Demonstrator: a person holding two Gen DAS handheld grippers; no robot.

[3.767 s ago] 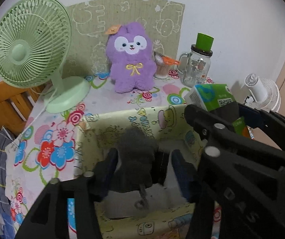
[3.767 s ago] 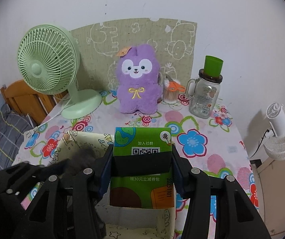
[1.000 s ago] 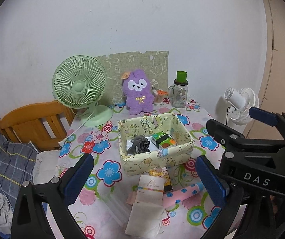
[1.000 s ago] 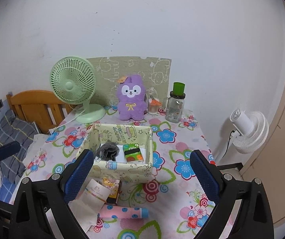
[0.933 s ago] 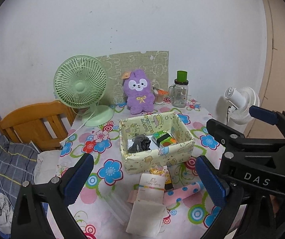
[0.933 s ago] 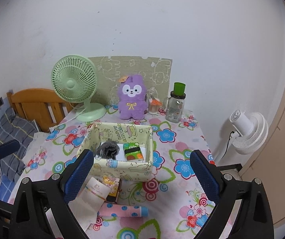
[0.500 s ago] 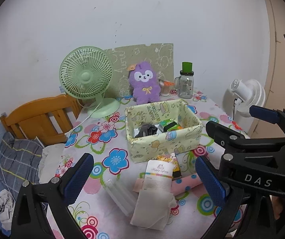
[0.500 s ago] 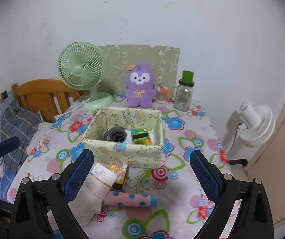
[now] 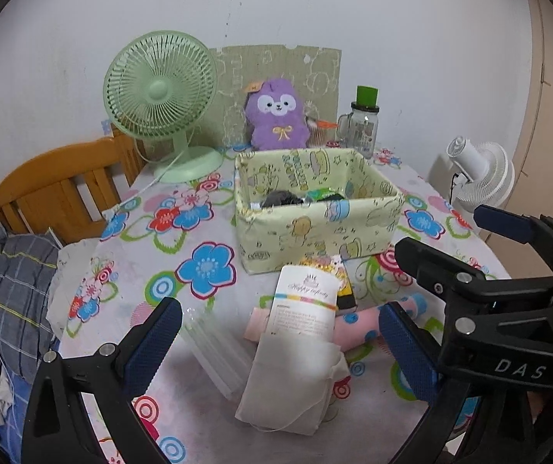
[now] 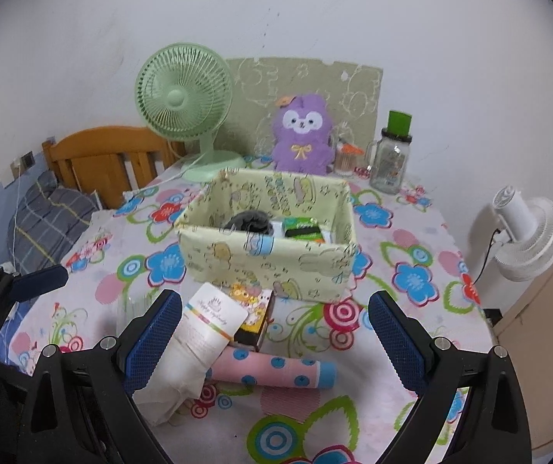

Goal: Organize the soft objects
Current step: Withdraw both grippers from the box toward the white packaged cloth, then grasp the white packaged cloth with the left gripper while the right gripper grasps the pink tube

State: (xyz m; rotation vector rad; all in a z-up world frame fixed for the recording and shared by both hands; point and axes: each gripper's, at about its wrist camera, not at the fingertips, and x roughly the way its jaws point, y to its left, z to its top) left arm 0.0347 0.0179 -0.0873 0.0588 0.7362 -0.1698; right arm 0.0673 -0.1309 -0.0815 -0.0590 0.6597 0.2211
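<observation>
Both the left gripper [image 9: 276,342] and the right gripper [image 10: 274,332] hang wide apart and empty above the flowered table [image 10: 411,270], while the grey soft toy [image 10: 247,221] and green packet [image 10: 302,228] lie side by side in the yellow fabric box [image 10: 268,263]

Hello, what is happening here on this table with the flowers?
A person is sorting soft things into the yellow fabric box with two handheld grippers. A dark fuzzy item and a green packet lie inside it. Both the left gripper and the right gripper hang empty, jaws wide open, over what is left in front of the box: a white pouch with a card, a pink dotted roll and a small cartoon packet.
</observation>
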